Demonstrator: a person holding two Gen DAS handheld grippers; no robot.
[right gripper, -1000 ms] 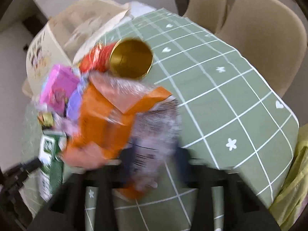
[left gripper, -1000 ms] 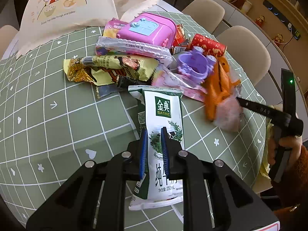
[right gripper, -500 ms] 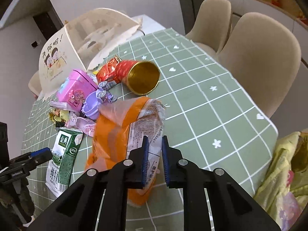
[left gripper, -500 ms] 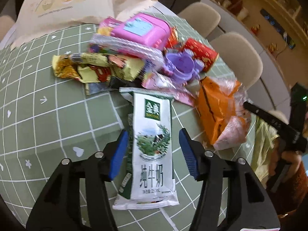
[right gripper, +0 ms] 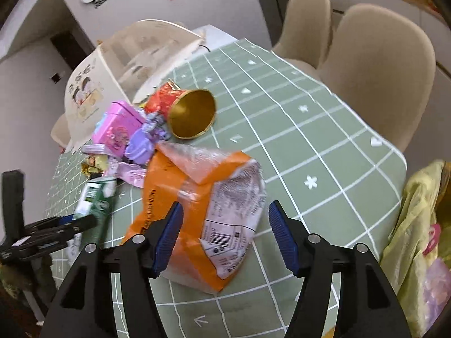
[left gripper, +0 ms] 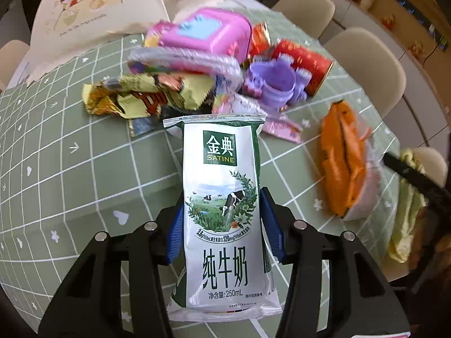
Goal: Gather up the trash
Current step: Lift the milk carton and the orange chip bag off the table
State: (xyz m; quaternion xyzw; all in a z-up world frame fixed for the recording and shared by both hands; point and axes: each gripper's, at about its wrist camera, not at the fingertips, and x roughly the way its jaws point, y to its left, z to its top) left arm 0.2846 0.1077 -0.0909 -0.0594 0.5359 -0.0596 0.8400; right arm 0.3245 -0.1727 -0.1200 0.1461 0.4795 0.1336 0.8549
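Note:
A white and green milk pouch [left gripper: 222, 169] stands lengthwise between the jaws of my left gripper [left gripper: 222, 200]. The jaws are closing, and both blue pads lie against the pouch's long sides. The right wrist view shows the same pouch [right gripper: 93, 197] and left gripper [right gripper: 81, 221] at the left edge. An orange and clear snack wrapper [right gripper: 174, 186] lies crumpled on the green checked tablecloth [right gripper: 310, 146]. My right gripper [right gripper: 225, 205] hovers over its near end, jaws opening wide, pads clear of it. The left wrist view has that wrapper [left gripper: 341, 163] at the right.
Behind the pouch sits a heap: yellow wrappers [left gripper: 135, 95], a pink box [left gripper: 208, 33], a purple toy [left gripper: 276, 84] and a red can [right gripper: 193, 114] on its side. A cream tote bag [left gripper: 84, 8] stands at the back. Beige chairs [right gripper: 380, 64] and a yellow-green bag [right gripper: 417, 225] flank the table's right edge.
The left jaws let go of their narrow pinch on the pouch, spread wide, and now close across its full width. The right gripper released the orange wrapper onto the table and opened.

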